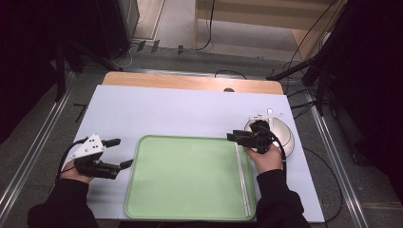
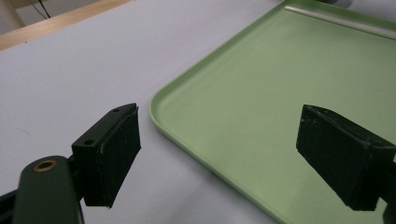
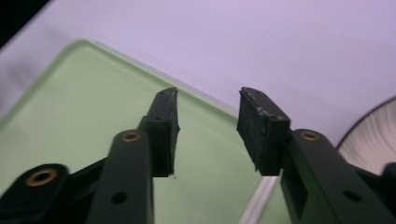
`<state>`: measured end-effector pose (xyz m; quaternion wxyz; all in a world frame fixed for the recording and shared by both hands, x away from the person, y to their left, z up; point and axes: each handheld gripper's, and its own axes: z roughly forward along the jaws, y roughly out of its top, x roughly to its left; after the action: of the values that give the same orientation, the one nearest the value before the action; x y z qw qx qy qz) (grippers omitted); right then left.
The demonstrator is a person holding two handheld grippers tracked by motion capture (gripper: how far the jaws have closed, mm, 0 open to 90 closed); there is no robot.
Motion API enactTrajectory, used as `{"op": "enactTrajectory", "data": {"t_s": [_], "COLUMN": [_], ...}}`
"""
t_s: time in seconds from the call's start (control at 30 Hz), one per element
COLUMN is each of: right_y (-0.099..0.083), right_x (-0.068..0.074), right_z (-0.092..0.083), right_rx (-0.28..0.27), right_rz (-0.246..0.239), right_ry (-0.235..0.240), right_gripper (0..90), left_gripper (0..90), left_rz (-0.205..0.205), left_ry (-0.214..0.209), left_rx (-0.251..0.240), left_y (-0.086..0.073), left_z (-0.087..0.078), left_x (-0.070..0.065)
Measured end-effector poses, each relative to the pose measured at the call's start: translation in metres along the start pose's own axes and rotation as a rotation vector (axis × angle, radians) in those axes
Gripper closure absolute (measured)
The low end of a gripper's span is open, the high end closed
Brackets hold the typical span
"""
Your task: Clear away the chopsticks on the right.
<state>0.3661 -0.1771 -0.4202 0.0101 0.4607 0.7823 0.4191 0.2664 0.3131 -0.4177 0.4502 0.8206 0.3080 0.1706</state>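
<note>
A: On the table's right side, what's the right gripper [image 1: 237, 137] doing?

B: It hangs above the far right corner of the green tray [image 1: 142, 190]. Jaws part-spread, nothing btwn them in the right gripper view [image 3: 208, 126]. A thin clear rod [image 1: 242, 178], maybe a straw, lies flat along the tray's right edge, just inside the rim.

A: So the rod's down?

B: Looks that way. It runs from the far right corner to the near right corner, apart from both grippers. My read: the placing step is done and the hand is clearing off.

A: Left gripper [image 1: 121, 153]?

B: Near the tray's left edge, over the white sheet [image 1: 142, 109]. Jaws spread wide, empty; see the left gripper view [image 2: 219, 149].

A: Next?

B: Prob. a reach for the white bowl [image 1: 285, 135] by the table's right edge, behind the right hand. Needs jaws wider & a careful approach to the rim.
</note>
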Motion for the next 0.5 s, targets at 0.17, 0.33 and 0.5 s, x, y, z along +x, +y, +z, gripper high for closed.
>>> {"op": "enactTrajectory", "data": {"t_s": [0.17,0.33,0.5], "right_y": [0.009,0.014,0.02], "right_x": [-0.001,-0.004,-0.01], "right_z": [-0.014,-0.022,-0.031], "right_rx": [-0.051,-0.067,-0.088], "right_rz": [-0.026,-0.048,-0.057], "right_ry": [0.033,0.017,0.013], "right_gripper": [48.6,41.7,33.3], "left_gripper": [13.5,13.5,13.5], "left_rz": [0.002,0.001,0.001], "left_ry": [0.001,0.005,0.013], "left_rx": [0.004,0.006,0.015], "left_y": [0.0,-0.002,-0.004], "left_z": [0.0,-0.001,-0.004], "left_x": [0.0,0.0,-0.001]}}
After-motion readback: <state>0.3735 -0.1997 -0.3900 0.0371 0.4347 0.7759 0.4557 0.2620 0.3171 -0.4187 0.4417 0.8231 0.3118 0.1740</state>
